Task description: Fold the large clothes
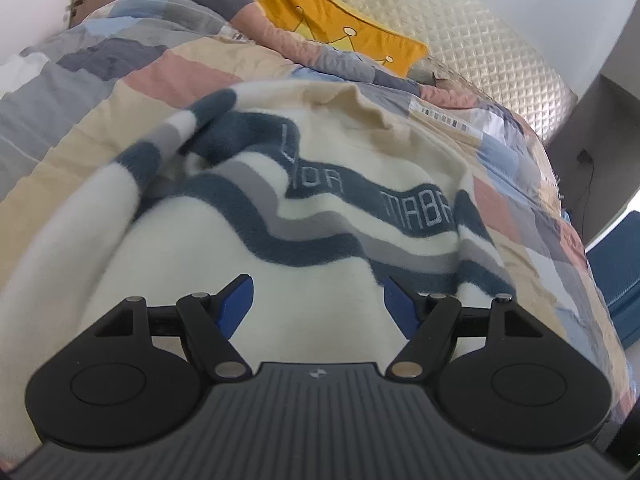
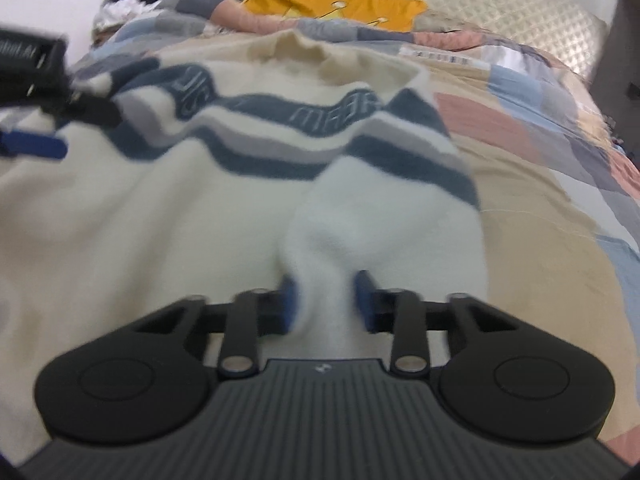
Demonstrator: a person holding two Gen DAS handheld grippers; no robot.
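Observation:
A cream sweater [image 1: 328,184] with wavy dark blue and grey stripes and pale lettering lies spread on the bed, collar toward the pillows. My left gripper [image 1: 318,292] hovers open over its plain cream lower part, with nothing between the blue pads. In the right wrist view the sweater [image 2: 192,200] fills the middle, and its white sleeve [image 2: 360,216] runs down to my right gripper [image 2: 326,300]. That gripper is shut on a bunched fold of the sleeve. The left gripper's blue finger [image 2: 36,146] shows at the left edge, over the other side of the sweater.
A patchwork quilt [image 1: 168,76] in beige, pink, grey and blue covers the bed under the sweater. A yellow cushion [image 1: 340,20] with crown prints leans on a cream quilted headboard [image 1: 480,40]. A blue box [image 1: 616,272] stands beside the bed on the right.

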